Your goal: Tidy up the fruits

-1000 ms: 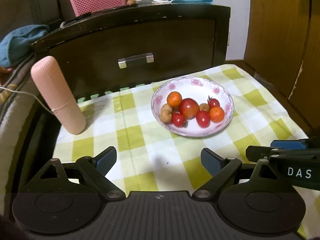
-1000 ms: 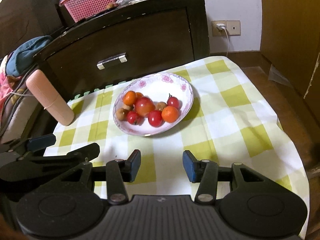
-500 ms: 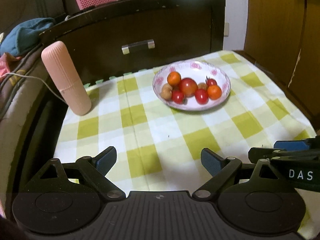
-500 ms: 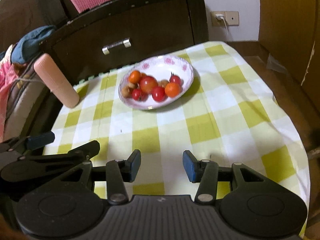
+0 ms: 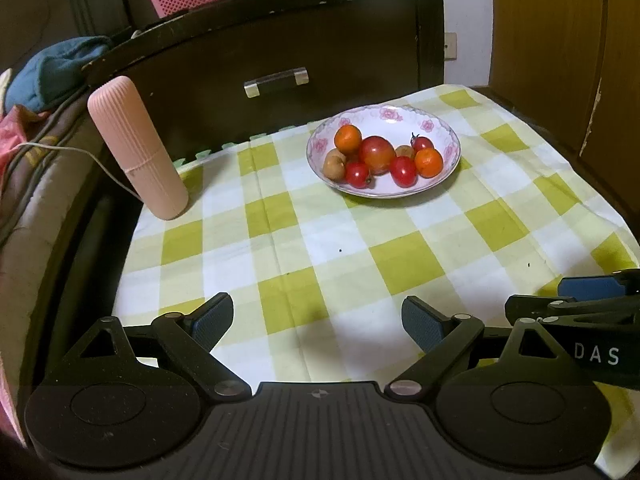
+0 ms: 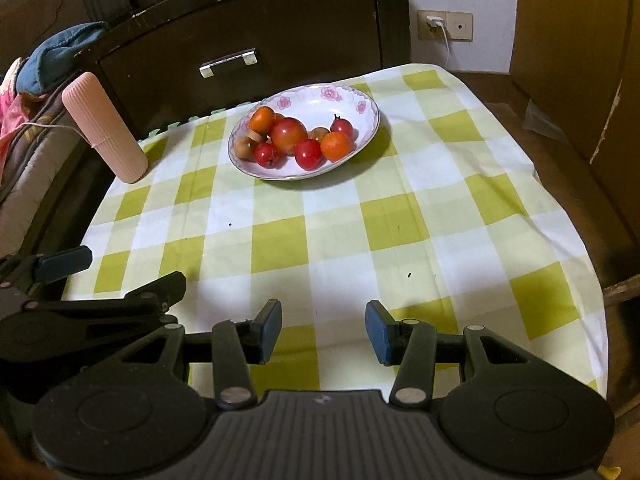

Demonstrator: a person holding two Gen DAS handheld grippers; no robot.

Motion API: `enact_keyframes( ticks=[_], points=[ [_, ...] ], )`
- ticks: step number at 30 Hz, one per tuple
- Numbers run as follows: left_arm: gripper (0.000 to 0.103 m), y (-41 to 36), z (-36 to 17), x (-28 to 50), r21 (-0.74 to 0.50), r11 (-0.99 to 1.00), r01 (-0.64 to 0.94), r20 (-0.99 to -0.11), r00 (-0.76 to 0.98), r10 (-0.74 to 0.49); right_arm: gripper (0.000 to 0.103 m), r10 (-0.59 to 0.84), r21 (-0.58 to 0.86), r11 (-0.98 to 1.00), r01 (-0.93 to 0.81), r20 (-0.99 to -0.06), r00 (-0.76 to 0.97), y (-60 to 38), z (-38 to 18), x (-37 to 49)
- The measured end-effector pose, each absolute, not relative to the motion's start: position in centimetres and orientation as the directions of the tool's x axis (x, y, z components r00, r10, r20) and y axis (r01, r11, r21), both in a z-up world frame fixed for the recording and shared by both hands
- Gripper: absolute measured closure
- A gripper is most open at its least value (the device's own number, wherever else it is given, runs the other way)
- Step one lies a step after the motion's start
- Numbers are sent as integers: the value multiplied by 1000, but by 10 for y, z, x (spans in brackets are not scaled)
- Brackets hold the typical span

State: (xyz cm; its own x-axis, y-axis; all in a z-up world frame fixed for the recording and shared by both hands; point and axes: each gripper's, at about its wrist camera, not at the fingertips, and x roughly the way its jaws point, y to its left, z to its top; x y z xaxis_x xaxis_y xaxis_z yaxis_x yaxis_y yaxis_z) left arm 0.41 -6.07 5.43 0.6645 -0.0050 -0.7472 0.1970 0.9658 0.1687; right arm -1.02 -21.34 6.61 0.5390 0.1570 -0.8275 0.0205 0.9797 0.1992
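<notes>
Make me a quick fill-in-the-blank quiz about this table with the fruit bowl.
1. All the fruit lies in the ____ bowl.
2. The pink case stands to the ____ of the bowl in both views.
3. The cloth is checked white and ____.
4. Both the left gripper and the right gripper hold ____.

Missing words: flowered; left; green; nothing

My two wrist cameras look down from the near edge of the green-checked tablecloth, side by side; both share the far floral porcelain bowl.
</notes>
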Motion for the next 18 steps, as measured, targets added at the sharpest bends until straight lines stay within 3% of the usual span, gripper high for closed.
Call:
enact_keyframes(
  ticks=[18],
  points=[
    [9,-60,42,1,185,962,200,-775,631,18,59,142,172,985,15,-858,494,-207,55,-12]
  ],
)
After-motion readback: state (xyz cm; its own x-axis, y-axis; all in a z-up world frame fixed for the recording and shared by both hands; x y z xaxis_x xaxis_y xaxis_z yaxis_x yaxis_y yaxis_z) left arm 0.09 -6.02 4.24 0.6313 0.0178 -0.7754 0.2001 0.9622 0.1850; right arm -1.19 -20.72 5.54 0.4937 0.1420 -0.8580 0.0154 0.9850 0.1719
